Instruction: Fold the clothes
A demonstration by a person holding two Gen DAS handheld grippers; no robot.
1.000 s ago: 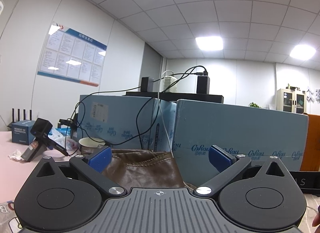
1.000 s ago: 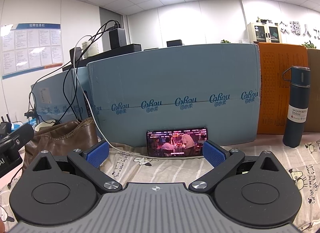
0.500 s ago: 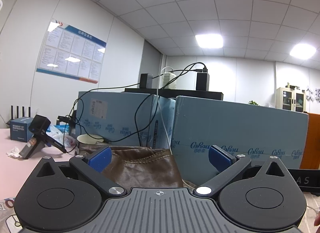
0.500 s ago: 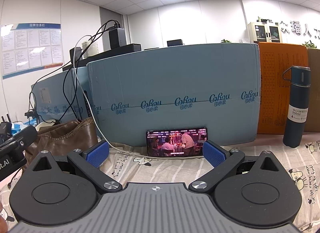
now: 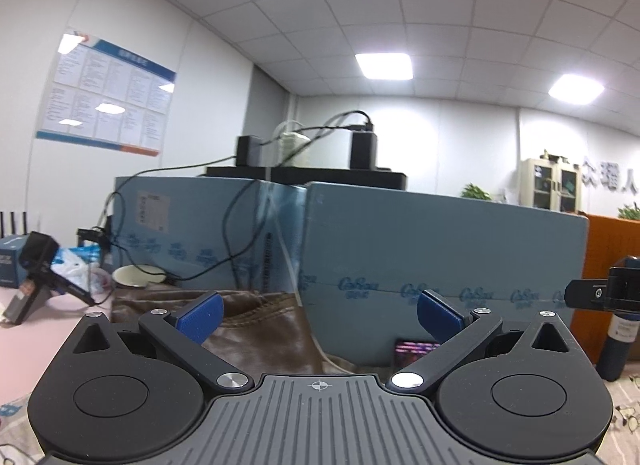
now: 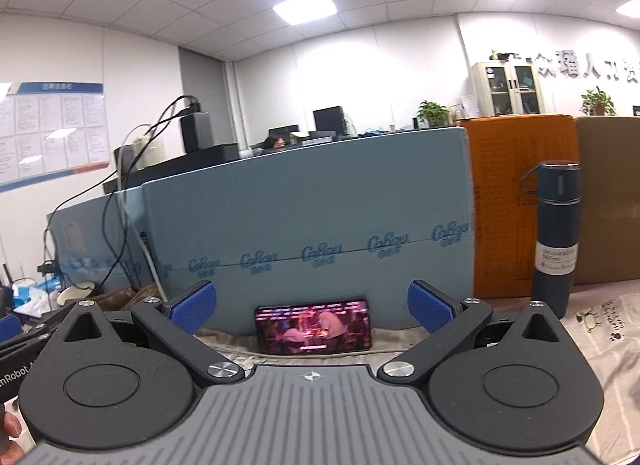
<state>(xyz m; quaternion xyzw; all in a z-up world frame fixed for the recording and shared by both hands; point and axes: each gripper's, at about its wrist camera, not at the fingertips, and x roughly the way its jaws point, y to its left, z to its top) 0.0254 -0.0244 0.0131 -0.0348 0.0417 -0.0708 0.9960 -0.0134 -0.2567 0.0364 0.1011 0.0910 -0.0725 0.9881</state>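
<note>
Left tongs point(image 5: 318, 315): your blue pads spread apart, empty, raised before the brown leather bag point(image 5: 256, 329).
Right tongs point(image 6: 312, 307): apart, empty; lit black phone point(image 6: 314, 325) at 12 o'clock.
Clothes: printed beige cloth point(image 6: 600, 339) flat on worktop, 4 o'clock.

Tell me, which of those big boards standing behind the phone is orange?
The orange board is the one directly behind the dark flask. The board behind the phone is blue with printed lettering; the rightmost is brown.

White office walls, lit ceiling panels point(image 5: 384, 66)
</note>
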